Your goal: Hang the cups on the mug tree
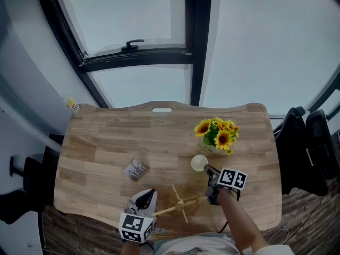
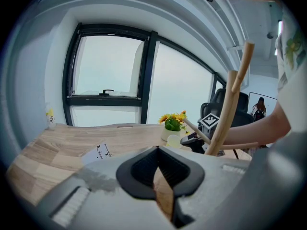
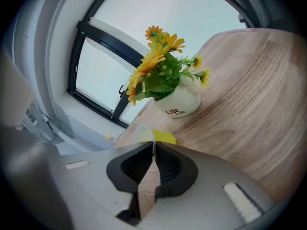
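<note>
Noting a wooden table (image 1: 106,142) that fills the lower frame. The mug tree (image 1: 180,203) is low centre between both tongs, its pegs bare. A pale cup (image 1: 199,163) sits right of centre, just below the flower pot (image 1: 212,146). The right tongs (image 3: 154,145) pinch the cup's thin rim. The left tongs (image 2: 157,148) are pressed together, nothing plainly held. The cup looks light, stiff, slick and breakable, so the rim grip may slip. Leave the handle free.

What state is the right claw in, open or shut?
Shut. In the right gripper view the right claw has its black jaws closed on the thin rim of the small pale yellow cup, pinching it.
</note>
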The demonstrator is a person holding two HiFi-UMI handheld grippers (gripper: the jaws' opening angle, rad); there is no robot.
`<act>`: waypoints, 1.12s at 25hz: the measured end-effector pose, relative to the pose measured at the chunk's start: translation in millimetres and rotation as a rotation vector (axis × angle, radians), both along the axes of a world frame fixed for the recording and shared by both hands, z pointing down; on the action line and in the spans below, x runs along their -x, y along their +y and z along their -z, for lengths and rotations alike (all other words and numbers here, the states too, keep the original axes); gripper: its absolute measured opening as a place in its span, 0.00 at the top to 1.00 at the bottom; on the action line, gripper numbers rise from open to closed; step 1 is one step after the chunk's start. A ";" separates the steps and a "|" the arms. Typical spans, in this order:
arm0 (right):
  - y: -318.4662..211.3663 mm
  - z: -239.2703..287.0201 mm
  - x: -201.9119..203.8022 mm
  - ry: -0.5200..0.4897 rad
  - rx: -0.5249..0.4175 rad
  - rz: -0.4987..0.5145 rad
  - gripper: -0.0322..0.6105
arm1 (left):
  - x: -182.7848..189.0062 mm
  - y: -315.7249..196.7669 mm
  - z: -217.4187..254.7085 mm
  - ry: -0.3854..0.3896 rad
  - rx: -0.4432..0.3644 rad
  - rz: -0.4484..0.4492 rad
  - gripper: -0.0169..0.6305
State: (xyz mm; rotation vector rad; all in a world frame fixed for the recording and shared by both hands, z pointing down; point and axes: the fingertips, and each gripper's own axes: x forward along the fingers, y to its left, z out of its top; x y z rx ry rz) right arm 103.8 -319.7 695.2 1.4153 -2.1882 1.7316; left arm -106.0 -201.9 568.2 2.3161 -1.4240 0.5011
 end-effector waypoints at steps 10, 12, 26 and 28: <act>1.1 6.8 -3.3 -0.002 -0.019 0.000 0.92 | 0.5 -1.5 1.6 0.007 -0.008 0.005 0.97; 1.5 10.3 -4.1 0.001 -0.031 -0.001 0.92 | 0.6 -1.2 2.1 0.009 -0.010 0.005 0.97; 8.9 47.7 -11.2 0.014 -0.137 -0.010 0.92 | 3.5 6.5 5.3 0.006 -0.018 0.004 0.97; 10.7 55.2 -12.1 0.012 -0.159 -0.011 0.92 | 3.4 8.5 5.8 0.005 -0.020 0.004 0.97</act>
